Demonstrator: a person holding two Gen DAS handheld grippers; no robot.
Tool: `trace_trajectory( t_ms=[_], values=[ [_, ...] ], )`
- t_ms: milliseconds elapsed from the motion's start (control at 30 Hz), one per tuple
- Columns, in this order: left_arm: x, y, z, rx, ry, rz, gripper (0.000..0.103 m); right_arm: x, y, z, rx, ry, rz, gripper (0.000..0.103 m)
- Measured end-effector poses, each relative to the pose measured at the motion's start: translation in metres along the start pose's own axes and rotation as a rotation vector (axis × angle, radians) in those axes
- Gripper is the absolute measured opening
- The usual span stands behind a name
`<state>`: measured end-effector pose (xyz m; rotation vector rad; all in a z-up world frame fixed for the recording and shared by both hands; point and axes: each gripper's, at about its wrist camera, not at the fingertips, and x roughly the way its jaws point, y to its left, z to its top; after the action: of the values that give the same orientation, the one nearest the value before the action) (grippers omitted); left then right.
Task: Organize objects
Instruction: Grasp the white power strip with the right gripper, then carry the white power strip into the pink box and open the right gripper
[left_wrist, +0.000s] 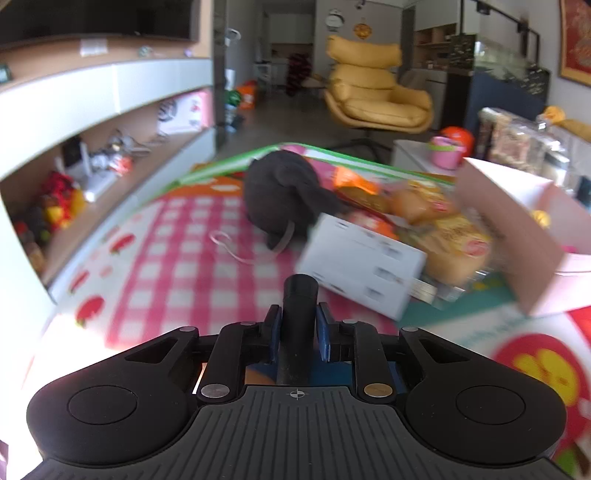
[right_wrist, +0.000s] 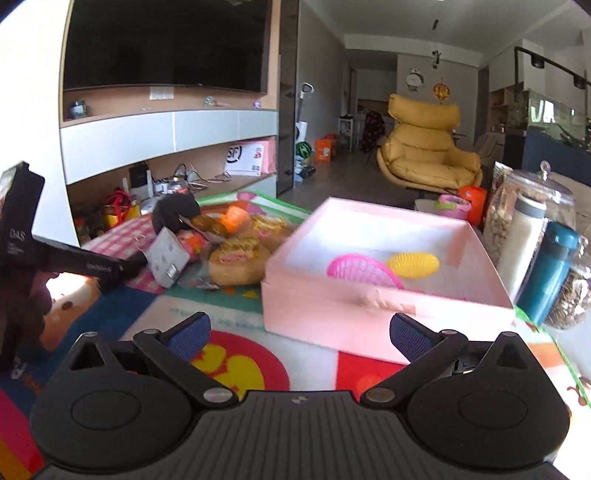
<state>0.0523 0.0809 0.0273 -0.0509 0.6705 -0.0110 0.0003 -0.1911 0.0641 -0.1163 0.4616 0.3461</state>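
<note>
The pink box (right_wrist: 384, 295) sat on the colourful mat (right_wrist: 236, 365), at twelve o'clock from the right gripper (right_wrist: 297, 334), whose jaws stood spread wide, empty, tilted down. Inside lay a pink racket (right_wrist: 364, 271) and yellow toy (right_wrist: 413, 264). The left gripper (left_wrist: 297, 332) pointed downward, clamped on a black cylinder (left_wrist: 299, 325), the white box (left_wrist: 362, 266) at one o'clock.

a pink box (right_wrist: 388, 295) sits open on the bright mat, with a pink net toy (right_wrist: 360, 271) and a yellow bumpy toy (right_wrist: 413, 264) lying inside, just beside each other. near its left side is a pile: bread packs (right_wrist: 240, 258), a tilted white box (left_wrist: 360, 266) and a dark soft thing (left_wrist: 284, 195), maybe a cloth bag.
</note>
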Motion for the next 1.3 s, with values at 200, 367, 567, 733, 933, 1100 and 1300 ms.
trace_trajectory(
  t_ms=[200, 367, 567, 733, 933, 1100, 1300],
  values=[
    [-0.046, -0.014, -0.034, 0.050, 0.040, -0.112, 0.022, 0.019, 0.045, 0.019, -0.210, -0.041, 0.073, 0.096],
    [-0.071, -0.002, -0.052, 0.013, 0.051, -0.105, 0.022, 0.072, 0.083, 0.033, -0.323, 0.050, 0.164, 0.075],
    [-0.073, 0.013, -0.055, -0.012, 0.032, -0.121, 0.022, 0.127, 0.122, 0.042, -0.420, 0.099, 0.178, 0.075],
    [-0.074, 0.015, -0.058, -0.015, 0.016, -0.130, 0.022, 0.141, 0.139, 0.039, -0.463, 0.152, 0.163, 0.055],
    [-0.072, 0.012, -0.058, -0.028, 0.004, -0.137, 0.022, 0.074, 0.107, 0.022, -0.402, 0.206, 0.250, 0.054],
    [-0.064, -0.010, -0.053, -0.020, 0.018, -0.200, 0.022, 0.013, 0.069, -0.010, -0.401, 0.306, 0.302, 0.054],
    [-0.052, -0.064, -0.050, 0.049, 0.039, -0.303, 0.022, -0.017, 0.025, -0.037, -0.506, 0.257, 0.034, 0.066]
  ],
)
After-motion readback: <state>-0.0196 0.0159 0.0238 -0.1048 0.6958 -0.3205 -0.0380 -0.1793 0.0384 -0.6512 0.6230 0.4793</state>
